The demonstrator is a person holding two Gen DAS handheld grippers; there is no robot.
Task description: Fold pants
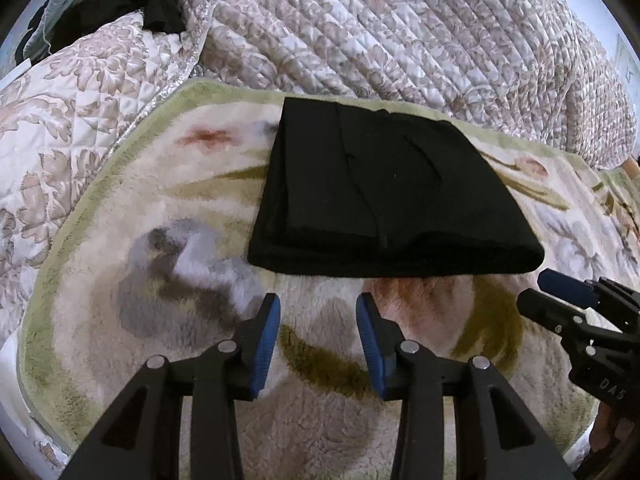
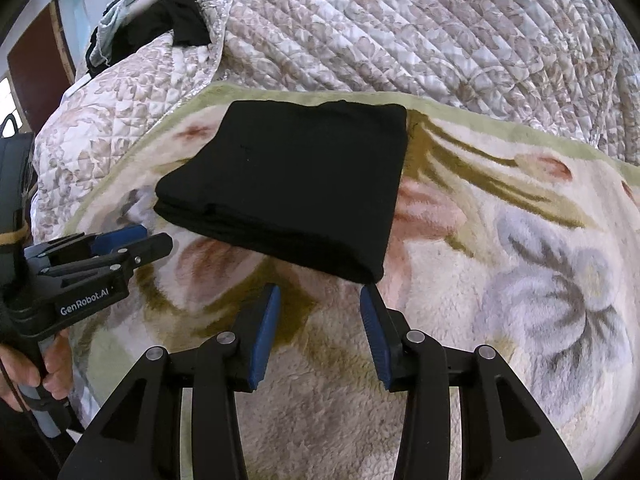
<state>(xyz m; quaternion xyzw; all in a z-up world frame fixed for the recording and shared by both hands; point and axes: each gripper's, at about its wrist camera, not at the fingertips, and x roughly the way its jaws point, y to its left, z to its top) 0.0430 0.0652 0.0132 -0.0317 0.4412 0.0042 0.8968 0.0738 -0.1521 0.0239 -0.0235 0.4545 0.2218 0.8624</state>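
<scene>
Folded pants (image 1: 384, 200) on blanket (image 1: 120, 280), quilt (image 1: 400, 20) behind. Left gripper (image 1: 318, 304), right gripper (image 2: 320, 296): jaws apart, empty, near pants edge.

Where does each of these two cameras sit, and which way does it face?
Left wrist: sits on the left gripper, looking down at the folded black pants; right gripper at its right edge.
Right wrist: sits on the right gripper, same aim; left gripper and hand at left.
Shared: pants, floral blanket, quilt; both jaws open.

pants (image 1: 384, 200) on blanket (image 1: 160, 264) (quilt (image 1: 400, 32) behind)
</scene>
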